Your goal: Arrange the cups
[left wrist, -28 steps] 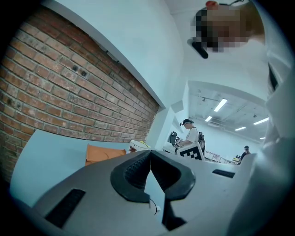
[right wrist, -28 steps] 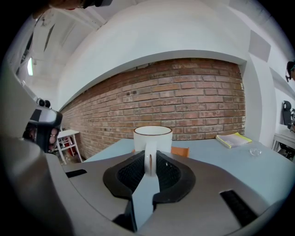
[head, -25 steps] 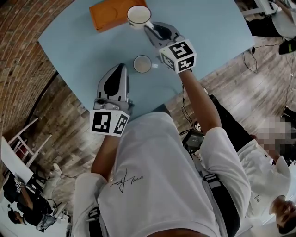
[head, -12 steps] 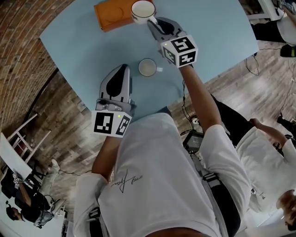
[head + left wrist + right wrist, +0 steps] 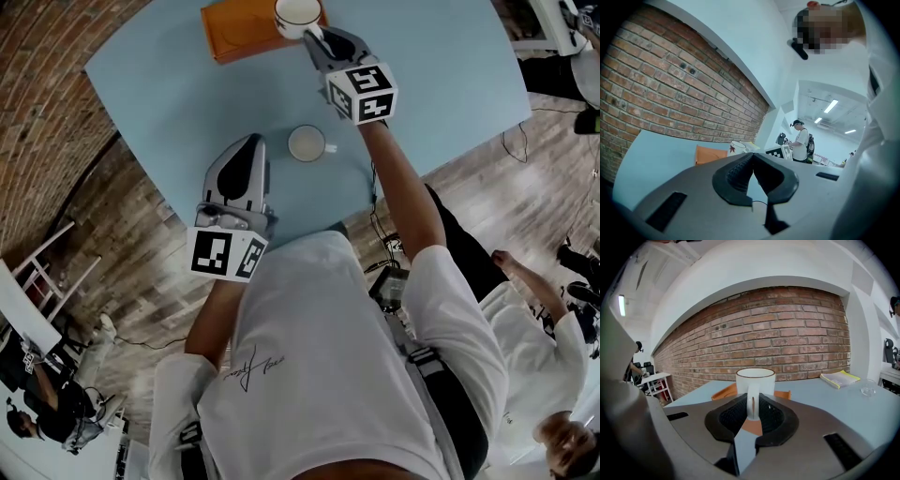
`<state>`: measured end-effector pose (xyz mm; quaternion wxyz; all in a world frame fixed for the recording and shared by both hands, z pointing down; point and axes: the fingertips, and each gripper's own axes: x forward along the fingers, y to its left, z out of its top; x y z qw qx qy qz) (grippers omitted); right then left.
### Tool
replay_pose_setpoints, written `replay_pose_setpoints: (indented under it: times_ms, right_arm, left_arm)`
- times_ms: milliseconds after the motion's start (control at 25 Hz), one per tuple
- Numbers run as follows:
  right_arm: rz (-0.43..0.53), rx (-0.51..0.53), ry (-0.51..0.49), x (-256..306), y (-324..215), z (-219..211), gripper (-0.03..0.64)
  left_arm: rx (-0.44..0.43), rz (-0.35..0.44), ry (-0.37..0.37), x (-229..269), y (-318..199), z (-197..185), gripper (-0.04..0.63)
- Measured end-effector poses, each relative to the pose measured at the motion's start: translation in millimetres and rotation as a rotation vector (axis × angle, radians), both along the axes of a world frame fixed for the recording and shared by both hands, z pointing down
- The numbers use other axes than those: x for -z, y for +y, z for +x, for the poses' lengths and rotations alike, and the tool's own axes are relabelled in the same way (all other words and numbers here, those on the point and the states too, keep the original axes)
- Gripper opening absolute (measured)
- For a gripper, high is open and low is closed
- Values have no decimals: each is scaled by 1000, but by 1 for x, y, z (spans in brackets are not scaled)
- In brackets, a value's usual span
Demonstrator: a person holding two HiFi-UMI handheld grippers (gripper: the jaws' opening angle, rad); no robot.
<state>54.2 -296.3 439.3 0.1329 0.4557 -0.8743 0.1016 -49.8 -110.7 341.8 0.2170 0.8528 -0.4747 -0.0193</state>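
Two jaws of the right gripper [image 5: 752,411] were clamped on the handle of a white cup [image 5: 755,378], w/ only a narrow gap left and the handle vertical btwn them. The cup body stood upright just beyond the jaw tips, over the orange tray [image 5: 724,391] at the far side of the blue desk [image 5: 422,84]. Its base was hidden behind the jaws, so couldn't tell if it touched the tray. In the head view the top edge cut it off. The left gripper [image 5: 753,161] had its jaws together at the tips, nothing btwn them, by the desk's near edge. On the desk btwn both grippers stood a second cup [image 5: 307,143], apart from each.
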Motion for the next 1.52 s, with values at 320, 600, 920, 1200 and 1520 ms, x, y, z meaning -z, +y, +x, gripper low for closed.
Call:
replay_pose_setpoints:
  times_ms: [320,600,920,1200,1520]
  right_arm:
    - [5,-23,14,-15,-22,-10,66]
    - [22,-34,13,-21,-30,-16,66]
    - [63,-17,44,-21,-28,-18,66]
    - [57,-21,21,-22,-27,-19,66]
    - [51,-8,17,-16,-12,-12,91]
  left_arm:
    - [14,-31,-4,-9,-8,-14,9]
    - [14,-47,-2,-16,-10,-20,9]
    - [11,-50,1,-16,-11,-19,9]
    - [14,-51,4,-18,-10,-21,9]
    - [1,-37,8,-12,-7,-16,9]
